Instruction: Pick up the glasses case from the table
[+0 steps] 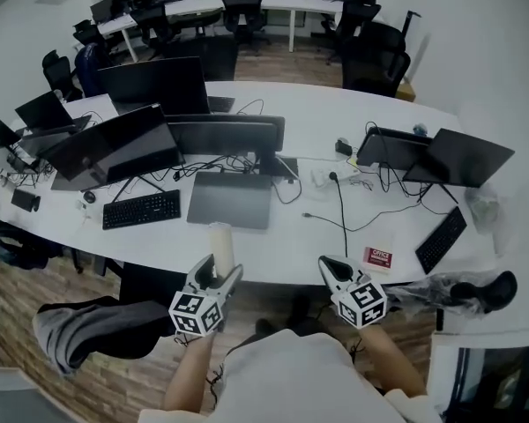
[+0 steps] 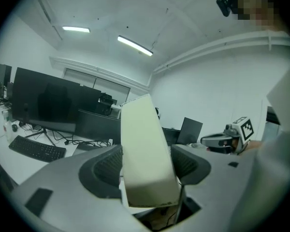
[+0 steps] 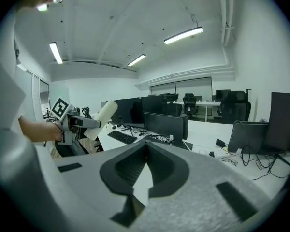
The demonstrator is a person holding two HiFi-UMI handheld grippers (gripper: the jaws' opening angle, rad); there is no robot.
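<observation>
Glasses case (image 1: 221,243), head view: a cream-white, oblong case with softly rounded edges and a plain, unmarked face. It stands on end in the left gripper (image 1: 222,271), which is clamped on its lower part. The case is off the surface, in the air at the near edge of the white tabletop (image 1: 335,122), in front of a closed grey laptop (image 1: 230,199). Its bottom end is hidden between the jaws. The right gripper (image 1: 331,264) hovers beside it, also at the near edge, well apart from the case.

Left gripper view: the case fills the middle, leaning a little to the left, squeezed between two dark ribbed pads (image 2: 108,166). Its long face is smooth and pale; a thin dark line runs along the lower end. No hinge or clasp can be made out, and the back is out of sight.

Right gripper view: the case is small at the left, a pale rounded bar tilted in the other gripper's grasp. The right gripper's own jaws are pressed together with nothing between them.
</observation>
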